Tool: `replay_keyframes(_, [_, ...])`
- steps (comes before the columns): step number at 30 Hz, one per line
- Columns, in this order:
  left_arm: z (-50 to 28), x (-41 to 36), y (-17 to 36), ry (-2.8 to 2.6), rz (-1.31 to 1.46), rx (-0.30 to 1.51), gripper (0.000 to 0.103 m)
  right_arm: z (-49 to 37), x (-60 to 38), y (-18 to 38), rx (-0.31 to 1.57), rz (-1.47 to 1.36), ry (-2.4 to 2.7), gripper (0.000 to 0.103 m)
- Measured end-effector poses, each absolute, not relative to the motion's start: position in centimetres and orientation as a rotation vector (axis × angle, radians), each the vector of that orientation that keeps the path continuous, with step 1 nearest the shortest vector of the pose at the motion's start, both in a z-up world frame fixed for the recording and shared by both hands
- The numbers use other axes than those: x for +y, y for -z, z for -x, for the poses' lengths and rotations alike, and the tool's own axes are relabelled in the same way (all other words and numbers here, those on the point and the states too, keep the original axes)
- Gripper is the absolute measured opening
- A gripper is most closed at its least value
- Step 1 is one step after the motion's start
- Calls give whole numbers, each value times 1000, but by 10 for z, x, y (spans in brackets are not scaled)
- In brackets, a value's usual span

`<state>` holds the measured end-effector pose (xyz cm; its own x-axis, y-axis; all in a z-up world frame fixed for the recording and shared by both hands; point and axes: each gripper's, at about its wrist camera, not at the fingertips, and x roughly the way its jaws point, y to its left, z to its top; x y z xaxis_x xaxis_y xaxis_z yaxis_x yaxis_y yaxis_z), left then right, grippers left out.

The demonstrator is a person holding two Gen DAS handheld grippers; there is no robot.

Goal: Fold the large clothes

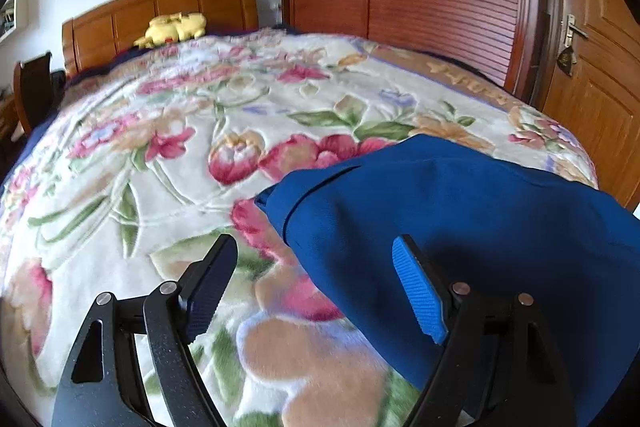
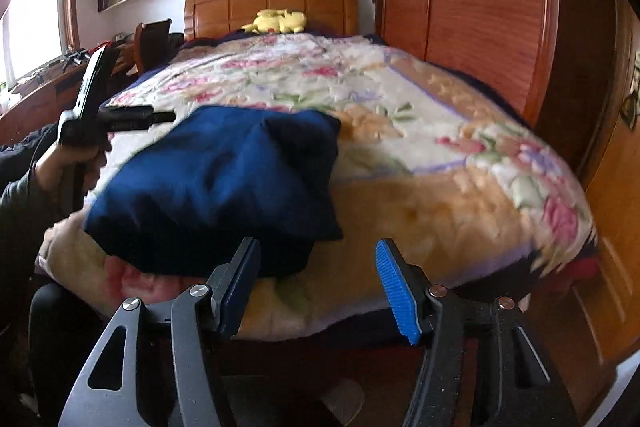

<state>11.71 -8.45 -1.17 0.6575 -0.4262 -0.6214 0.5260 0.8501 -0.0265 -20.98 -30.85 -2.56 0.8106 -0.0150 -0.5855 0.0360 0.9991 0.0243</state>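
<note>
Tools (image 1: 316,287) (image 2: 316,287) – two, garment (image 2: 216,183) – one

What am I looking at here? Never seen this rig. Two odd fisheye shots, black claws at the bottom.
No robot: a person holds a two-finger tool in each hand, with a fisheye camera on each looking along its fingers. One picture is from the left tool, the other from the right tool; the right view also shows the left one in the person's hand. Ahead is a bed under a floral blanket, with a blue garment bunched on it near the foot and a yellow plush toy by the headboard. Both tools are open, holding nothing.
</note>
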Motion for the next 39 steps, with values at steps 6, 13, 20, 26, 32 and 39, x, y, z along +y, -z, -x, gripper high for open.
replay_keyframes(6, [-138,-89,23,508,-162,709,81,170,-306,42,638,-55,-24,62])
replay_keyframes(13, [-160,-100,34,498,-167,767,81,145,-319,63,659,-126,-50,62])
replay_keyframes(20, [-184,-104,47,534,-66,867,58,147,-326,64,613,-206,-159,23])
replay_keyframes(26, [-175,-114,38,537,-107,867,16,155,-338,41,517,-141,-139,13])
replay_keyframes(32, [-151,-120,18,548,-136,806,11,144,-380,26,485,-148,-59,10])
replay_keyframes(39, [-142,-127,26,489,-196,785,11,130,-391,48,536,-249,-52,34])
